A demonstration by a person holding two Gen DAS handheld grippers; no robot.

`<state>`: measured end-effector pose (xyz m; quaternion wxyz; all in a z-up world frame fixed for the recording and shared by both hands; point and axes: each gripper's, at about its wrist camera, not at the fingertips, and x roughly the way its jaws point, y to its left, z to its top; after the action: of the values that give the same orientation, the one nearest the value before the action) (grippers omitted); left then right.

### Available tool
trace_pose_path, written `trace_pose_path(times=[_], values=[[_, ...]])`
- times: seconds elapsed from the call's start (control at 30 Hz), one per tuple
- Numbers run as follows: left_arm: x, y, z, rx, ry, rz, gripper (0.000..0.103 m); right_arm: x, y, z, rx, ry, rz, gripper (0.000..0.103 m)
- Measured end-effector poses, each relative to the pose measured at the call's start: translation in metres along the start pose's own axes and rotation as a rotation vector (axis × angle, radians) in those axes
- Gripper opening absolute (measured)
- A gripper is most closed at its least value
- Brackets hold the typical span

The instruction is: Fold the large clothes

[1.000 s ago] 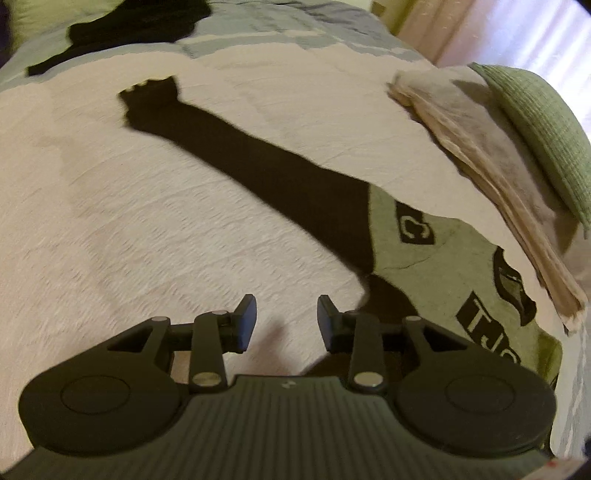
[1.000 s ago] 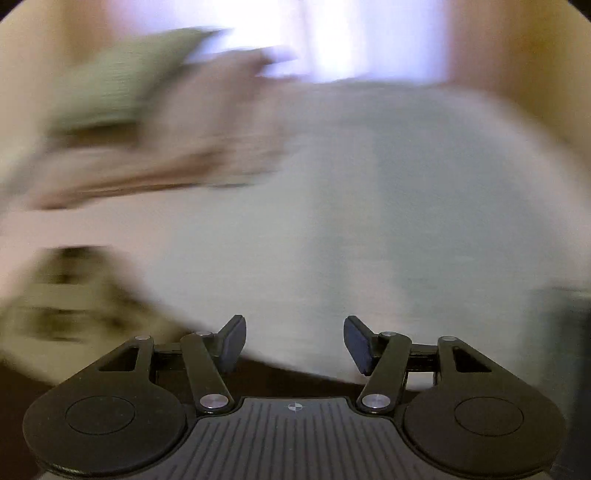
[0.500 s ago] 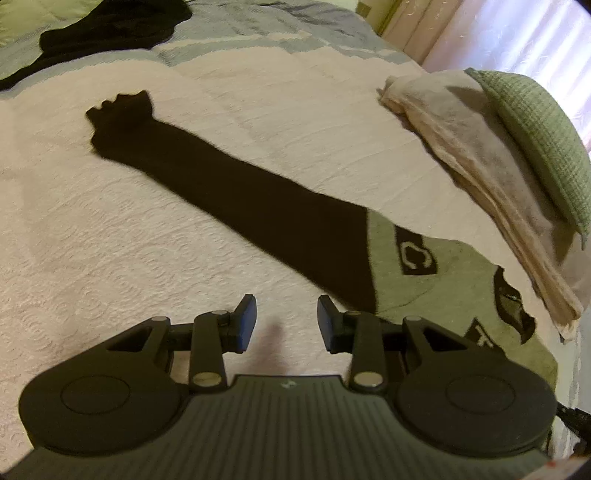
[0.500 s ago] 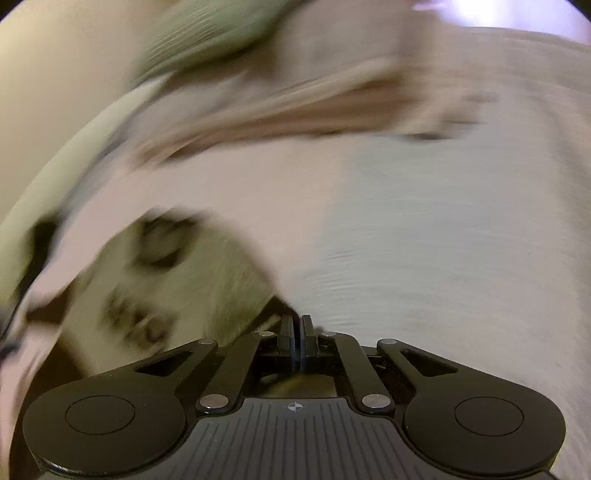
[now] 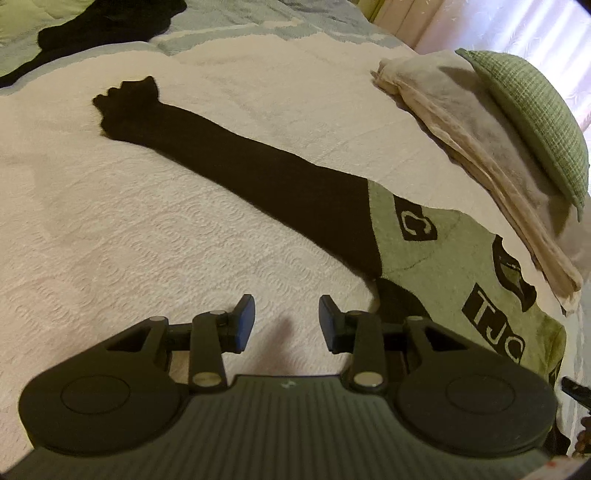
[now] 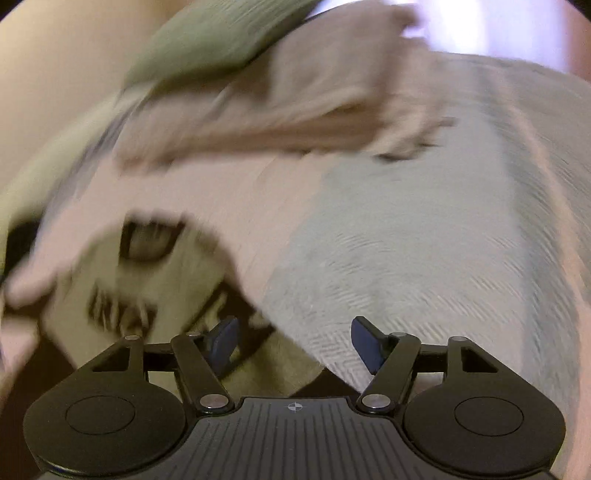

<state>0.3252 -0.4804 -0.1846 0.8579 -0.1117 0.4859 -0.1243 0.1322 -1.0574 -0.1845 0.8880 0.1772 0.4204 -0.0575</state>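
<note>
A green sweater [image 5: 439,258] with black lettering lies flat on the white bedspread [image 5: 129,229]. Its long black sleeve [image 5: 240,166] stretches out toward the far left, cuff bunched. My left gripper [image 5: 284,319] is open just above the bedspread, close to the sweater's underarm, with nothing between its fingers. In the blurred right wrist view the sweater's green body [image 6: 155,288] fills the lower left. My right gripper [image 6: 293,339] is open over the sweater's edge, holding nothing.
A folded beige blanket [image 5: 480,147] with a green checked pillow [image 5: 528,110] on it lies along the bed's right side. A black garment [image 5: 107,26] sits at the far top left. The blanket [image 6: 295,92] and pillow [image 6: 207,40] also show in the right wrist view.
The right gripper was shut half a second ago and now stands open over the sweater's edge. The left gripper stayed open and shifted only a little; the sleeve lies as before.
</note>
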Motion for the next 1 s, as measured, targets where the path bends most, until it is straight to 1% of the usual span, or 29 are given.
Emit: trace_pose_path(times=[0.03,0.07,0.1,0.13,0.17,0.2,0.27,0.3,0.33,0.37,0.4,0.43,0.47,0.53,0.57,0.6,0.63,0.67,0.7,0.77,0.8,0.87,0.93,0.97,1.0], values=[[-0.002,0.002,-0.003,-0.008,-0.002,0.001,0.032,0.008,-0.001,0.001,-0.009,0.047,0.053,0.05],[-0.003,0.002,-0.005,-0.013,-0.003,0.003,0.032,0.016,-0.001,0.002,-0.011,0.084,0.128,0.03],[-0.005,0.003,-0.007,-0.017,-0.002,0.003,0.032,0.02,0.001,-0.003,-0.014,0.102,0.109,0.0],[-0.006,0.003,-0.01,-0.018,-0.001,0.004,0.032,0.019,0.003,-0.009,-0.014,0.099,0.069,0.0],[-0.007,0.003,-0.012,-0.018,-0.001,0.005,0.032,0.014,0.0,-0.013,0.021,0.076,0.047,0.0],[-0.009,0.003,-0.014,-0.017,-0.001,0.007,0.032,0.006,-0.004,-0.017,0.067,0.051,0.011,0.0],[-0.013,0.004,-0.018,-0.015,-0.005,0.004,0.032,-0.007,-0.015,-0.027,0.18,0.007,-0.095,0.0],[-0.014,0.005,-0.021,-0.012,-0.005,0.008,0.032,-0.007,-0.018,-0.035,0.219,0.014,-0.119,0.0],[-0.014,0.005,-0.023,-0.007,0.0,0.017,0.032,-0.003,-0.017,-0.042,0.223,0.028,-0.124,0.0],[-0.014,0.005,-0.025,-0.005,0.005,0.021,0.032,-0.001,-0.01,-0.045,0.185,0.022,-0.14,0.0],[-0.015,0.005,-0.027,-0.006,0.008,0.02,0.032,0.001,-0.005,-0.043,0.159,0.02,-0.161,0.0],[-0.017,0.005,-0.028,-0.007,0.007,0.018,0.032,0.001,-0.003,-0.041,0.163,0.019,-0.18,0.0],[-0.019,0.005,-0.029,-0.003,0.007,0.014,0.032,0.0,-0.004,-0.038,0.196,0.02,-0.189,0.0],[-0.027,0.004,-0.031,0.03,0.012,0.007,0.032,-0.007,0.001,-0.038,0.258,0.011,-0.204,0.015],[-0.031,0.004,-0.031,0.054,0.019,0.002,0.034,-0.02,0.005,-0.042,0.282,-0.011,-0.22,0.039],[-0.036,0.005,-0.032,0.083,0.034,-0.009,0.04,-0.034,0.009,-0.047,0.301,-0.041,-0.224,0.062],[-0.043,0.009,-0.033,0.119,0.06,-0.029,0.044,-0.055,0.016,-0.055,0.326,-0.075,-0.202,0.068],[-0.048,0.011,-0.036,0.146,0.082,-0.046,0.051,-0.076,0.026,-0.072,0.362,-0.105,-0.14,0.07],[-0.055,0.017,-0.039,0.183,0.113,-0.071,0.054,-0.09,0.035,-0.088,0.389,-0.106,-0.087,0.07],[-0.066,0.031,-0.046,0.219,0.181,-0.105,0.056,-0.114,0.068,-0.132,0.444,-0.043,0.031,0.07],[-0.07,0.041,-0.05,0.22,0.215,-0.123,0.058,-0.121,0.084,-0.153,0.47,-0.007,0.073,0.07],[-0.077,0.061,-0.059,0.184,0.278,-0.156,0.061,-0.132,0.12,-0.201,0.541,0.083,0.165,0.07],[-0.077,0.082,-0.072,0.135,0.347,-0.189,0.061,-0.136,0.154,-0.246,0.654,0.156,0.226,0.07],[-0.075,0.09,-0.08,0.125,0.382,-0.206,0.061,-0.137,0.167,-0.264,0.699,0.179,0.231,0.07],[-0.073,0.094,-0.087,0.123,0.4,-0.222,0.061,-0.136,0.181,-0.281,0.736,0.192,0.231,0.069]])
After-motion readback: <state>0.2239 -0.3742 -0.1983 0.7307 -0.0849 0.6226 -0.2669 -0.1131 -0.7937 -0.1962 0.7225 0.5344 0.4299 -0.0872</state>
